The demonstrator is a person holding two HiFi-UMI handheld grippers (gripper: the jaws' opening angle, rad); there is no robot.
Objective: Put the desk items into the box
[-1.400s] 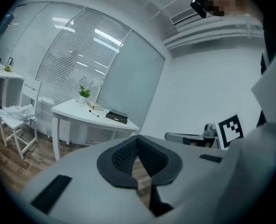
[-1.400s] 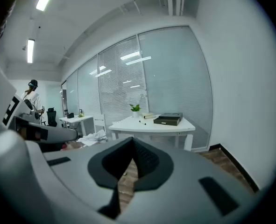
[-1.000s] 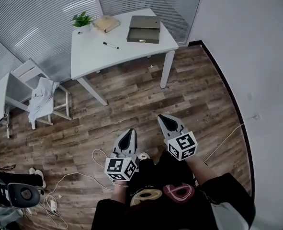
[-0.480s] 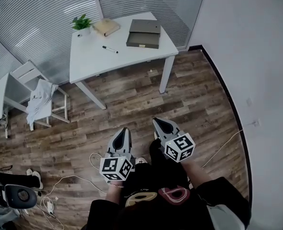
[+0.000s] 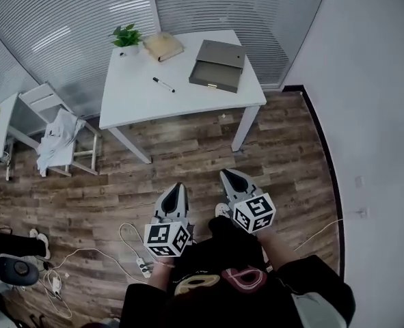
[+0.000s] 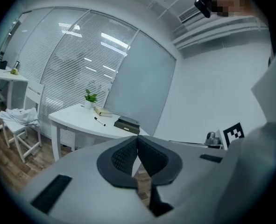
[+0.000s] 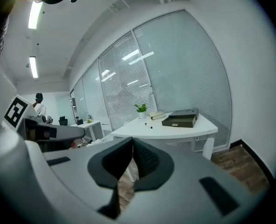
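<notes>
The bench (image 5: 130, 104) sits nearer and more central in the head view than a second ago, so the person appears to be walking up to it with both claws carried along in front of the body.

Closest in, the left claw (image 5: 178, 186) and the right claw (image 5: 227, 175) hang low over the wooden floor (image 5: 188, 162), side by side and aimed roughly at the bench. Each one's own view shows its pads pressed together at the tips with nothing between them. That makes sense for an approach, since there is nothing yet within reach to pinch.

Just behind the left claw, white cables (image 5: 130, 241) and a power strip (image 5: 141, 266) trail across the floor near the feet. I'd judge them something to step around.

Further on, and still well apart from both claws, the bench carries everything the task names. A pen (image 5: 163, 84) lies alone near its middle. A tan book (image 5: 163, 46) rests at the far edge, just beside a small potted plant (image 5: 127, 38). The low grey box (image 5: 219, 65) sits toward the right — near the loose things, so each should need only a short carry.

Nothing looks to have gone into the box yet; the job seems not yet begun.
</notes>
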